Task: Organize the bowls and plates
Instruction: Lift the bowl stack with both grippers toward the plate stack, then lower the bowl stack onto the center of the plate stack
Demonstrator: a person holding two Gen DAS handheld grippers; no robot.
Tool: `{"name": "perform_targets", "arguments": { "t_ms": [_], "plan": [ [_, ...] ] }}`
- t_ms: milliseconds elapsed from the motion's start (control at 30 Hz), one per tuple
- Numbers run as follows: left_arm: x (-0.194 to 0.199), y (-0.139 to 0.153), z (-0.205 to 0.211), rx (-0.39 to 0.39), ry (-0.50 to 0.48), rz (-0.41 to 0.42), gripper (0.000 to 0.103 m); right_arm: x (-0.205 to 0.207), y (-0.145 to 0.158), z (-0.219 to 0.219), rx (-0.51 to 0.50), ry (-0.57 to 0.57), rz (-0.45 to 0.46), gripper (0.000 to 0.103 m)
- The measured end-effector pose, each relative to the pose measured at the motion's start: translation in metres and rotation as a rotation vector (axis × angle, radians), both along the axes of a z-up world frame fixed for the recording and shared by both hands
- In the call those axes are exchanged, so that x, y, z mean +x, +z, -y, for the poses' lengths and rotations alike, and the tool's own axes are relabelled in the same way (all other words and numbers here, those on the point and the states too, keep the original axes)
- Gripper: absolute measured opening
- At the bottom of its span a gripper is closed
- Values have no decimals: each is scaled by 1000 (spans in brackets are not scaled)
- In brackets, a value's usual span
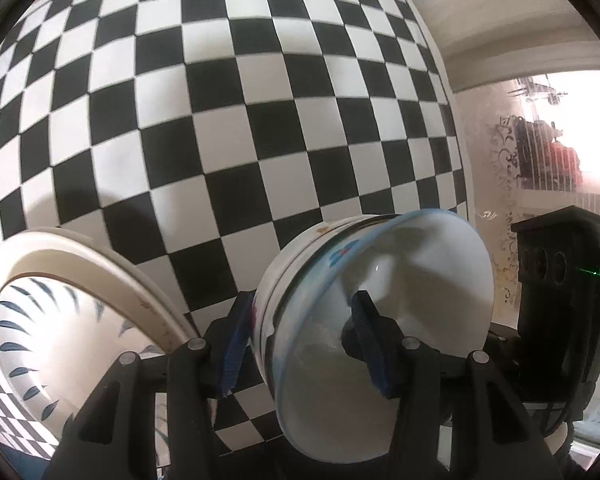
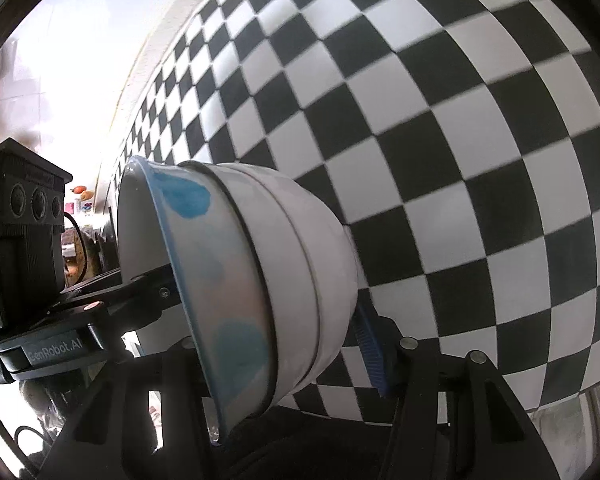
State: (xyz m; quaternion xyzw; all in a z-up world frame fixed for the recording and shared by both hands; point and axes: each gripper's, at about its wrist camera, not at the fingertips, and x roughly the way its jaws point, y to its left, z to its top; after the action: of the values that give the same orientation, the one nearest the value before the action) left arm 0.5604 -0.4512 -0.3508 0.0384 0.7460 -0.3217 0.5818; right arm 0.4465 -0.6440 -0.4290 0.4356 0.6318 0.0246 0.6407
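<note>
The left claw [image 1: 306, 340] clamps the wall of a nested bowl stack [image 1: 380, 320], tipped on its side above the checkered cloth [image 1: 220, 120]. The right claw [image 2: 284, 344] grips the same stack [image 2: 260, 280] from the far side. "GenRobot.AI" shows on the left claw's body [image 2: 56, 350]. 3 rims are visible; the innermost bowl looks empty. A leaf-patterned plate [image 1: 60, 320], cut off, lies beside.

Plate [image 1: 60, 320] cut off lower left.
</note>
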Motion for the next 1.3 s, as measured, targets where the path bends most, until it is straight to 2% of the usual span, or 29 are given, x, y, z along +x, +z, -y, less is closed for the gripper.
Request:
{"name": "perform_targets", "arguments": {
  "t_ms": [367, 633, 800, 1067, 1300],
  "plan": [
    [20, 46, -56, -15, 83, 70, 48, 49, 43, -45, -2, 92, 77, 55],
    [28, 66, -112, -16, 166, 109, 48, 70, 57, -89, 7, 180, 113, 54],
    [28, 63, -141, -7, 222, 107, 48, 69, 59, -113, 10, 240, 113, 54],
    [20, 47, -178, 21, 309, 95, 48, 76, 47, -155, 12, 337, 94, 54],
    [19, 33, -194, 39, 340, 74, 48, 81, 33, -175, 6, 391, 71, 54]
  ]
}}
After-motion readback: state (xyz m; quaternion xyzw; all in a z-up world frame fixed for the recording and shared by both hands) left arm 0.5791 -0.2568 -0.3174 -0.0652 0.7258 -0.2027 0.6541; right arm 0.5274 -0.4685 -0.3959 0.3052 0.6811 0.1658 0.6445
